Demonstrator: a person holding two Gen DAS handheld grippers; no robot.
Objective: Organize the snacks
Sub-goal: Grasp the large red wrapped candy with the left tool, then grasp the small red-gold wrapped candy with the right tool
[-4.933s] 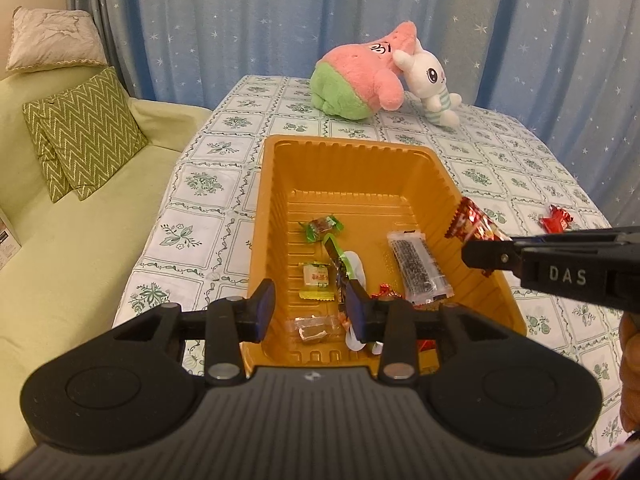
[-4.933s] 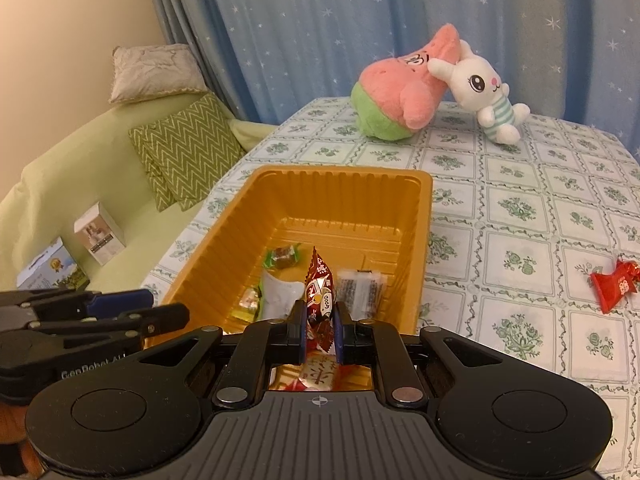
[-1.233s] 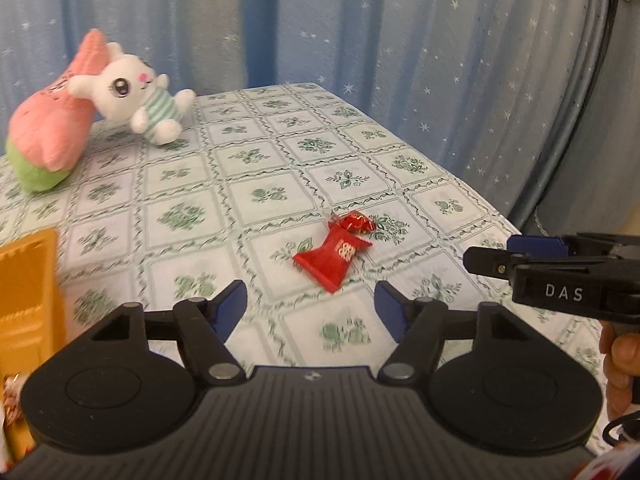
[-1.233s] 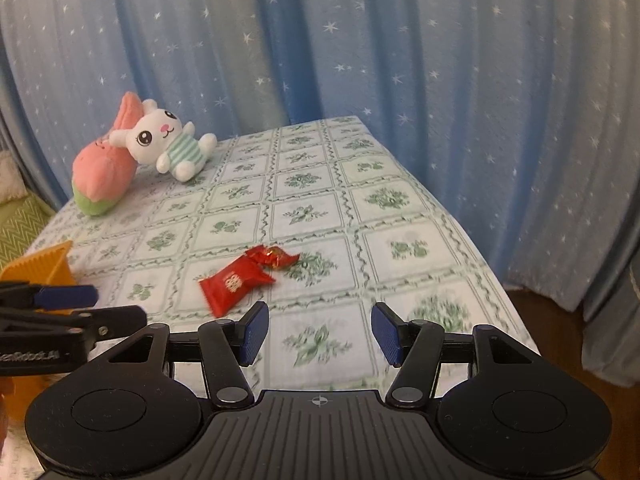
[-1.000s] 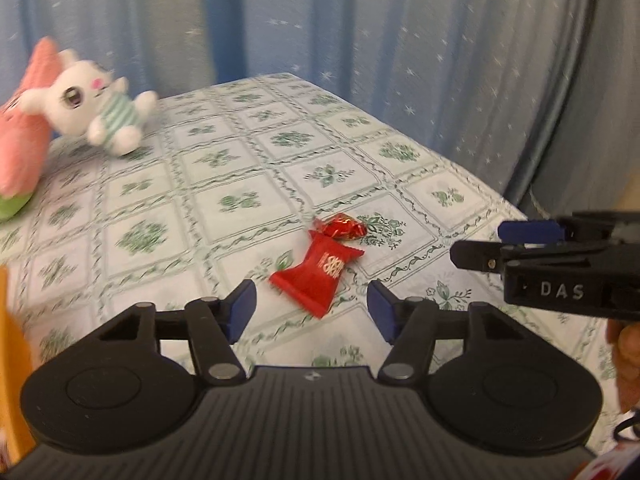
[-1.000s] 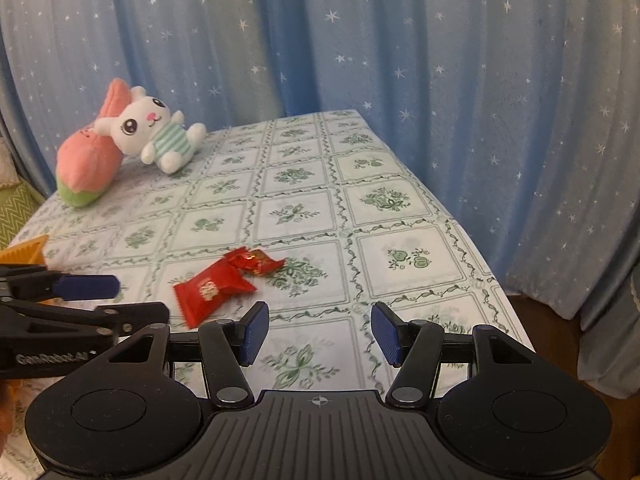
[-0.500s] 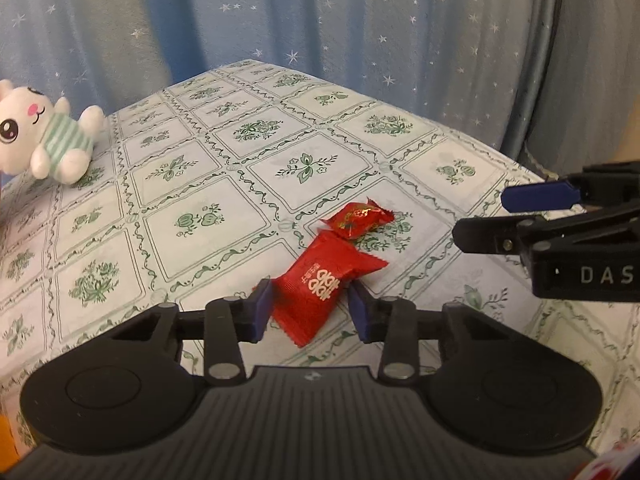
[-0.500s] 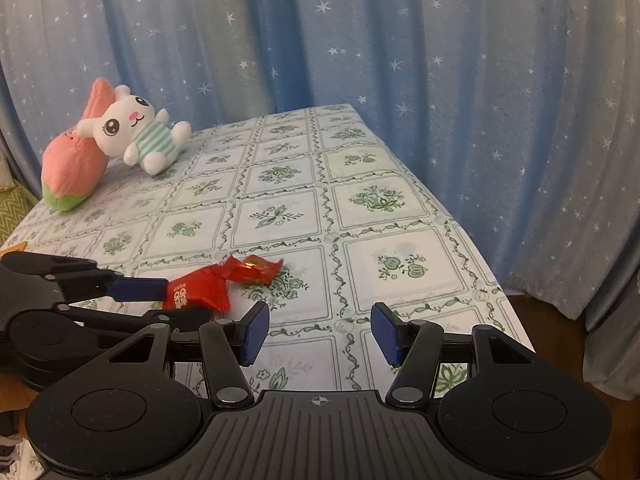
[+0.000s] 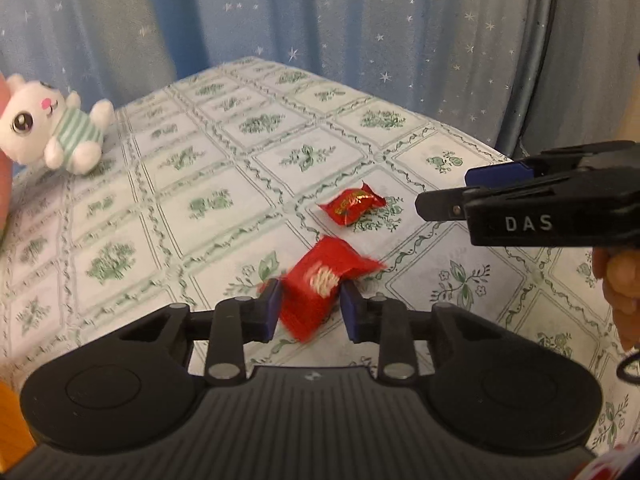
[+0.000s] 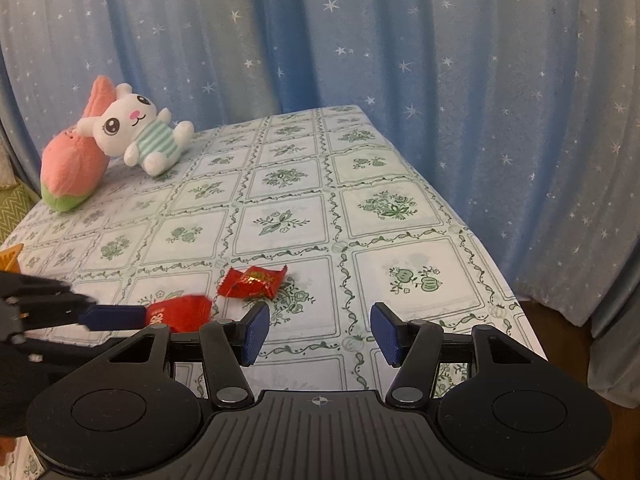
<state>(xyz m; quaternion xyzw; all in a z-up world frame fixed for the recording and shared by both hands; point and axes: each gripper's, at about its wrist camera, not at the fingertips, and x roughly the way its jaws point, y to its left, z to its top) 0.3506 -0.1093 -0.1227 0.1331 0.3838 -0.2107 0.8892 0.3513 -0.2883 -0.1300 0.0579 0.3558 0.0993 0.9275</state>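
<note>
My left gripper (image 9: 311,309) is shut on a red snack packet (image 9: 320,288) with white print, held just above the patterned tablecloth; the packet looks blurred. It also shows in the right wrist view (image 10: 180,312), between the left gripper's blue fingers (image 10: 116,316). A smaller red candy with gold print (image 9: 352,206) lies on the cloth just beyond it, and shows in the right wrist view (image 10: 252,282). My right gripper (image 10: 316,332) is open and empty, hovering just right of that candy. It enters the left wrist view from the right (image 9: 460,192).
A white bunny plush (image 10: 136,132) leans on a pink and green plush (image 10: 72,172) at the far left of the table. An orange tray corner (image 10: 10,258) shows at the left edge. The table's right edge (image 10: 480,248) drops off before blue starry curtains.
My left gripper has come down over the red packet and closed on it, lifting it slightly. My right gripper has moved closer to the smaller red candy and stays open.
</note>
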